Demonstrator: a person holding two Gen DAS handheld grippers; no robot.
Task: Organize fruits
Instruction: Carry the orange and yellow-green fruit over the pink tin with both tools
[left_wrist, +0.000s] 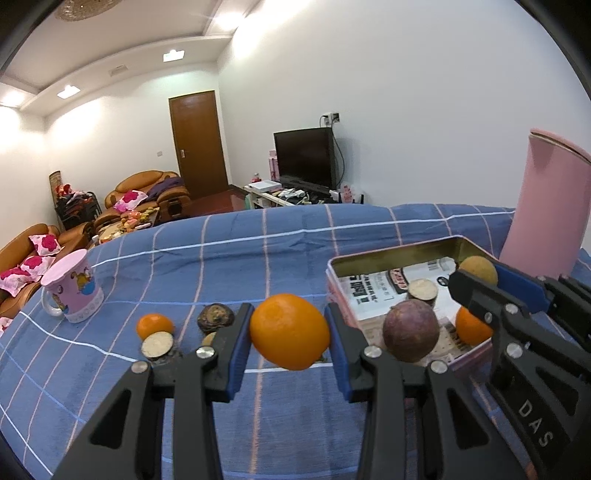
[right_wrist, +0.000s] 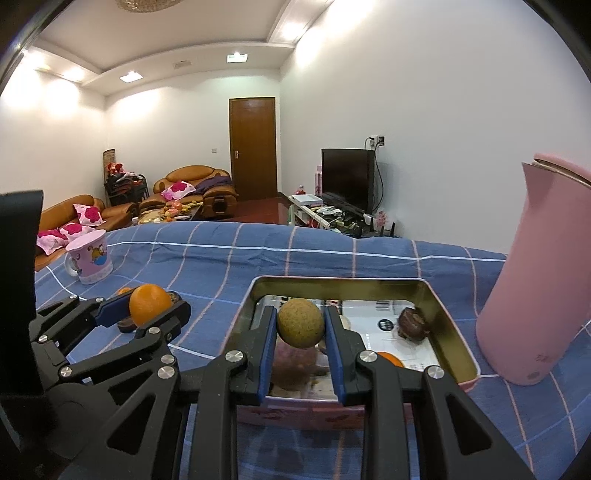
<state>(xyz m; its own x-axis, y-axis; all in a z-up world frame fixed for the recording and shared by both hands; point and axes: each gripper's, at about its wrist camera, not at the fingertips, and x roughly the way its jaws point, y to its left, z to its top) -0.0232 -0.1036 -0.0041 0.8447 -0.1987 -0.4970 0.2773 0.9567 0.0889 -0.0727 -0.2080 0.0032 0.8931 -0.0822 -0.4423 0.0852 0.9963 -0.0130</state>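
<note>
Fruits split between two claws: a glossy orange (left_wrist: 290, 331), smooth and bright, sits mid-frame in the left wrist view, clenched in the left gripper (left_wrist: 290, 332) above the blue checked cloth (left_wrist: 221, 258). The right gripper (right_wrist: 301, 328) grasps a dull tan, speckled round fruit (right_wrist: 301, 323) at the centre of its view, over the open tin (right_wrist: 448, 314), where a purple fruit (left_wrist: 410, 330) lies.
</note>
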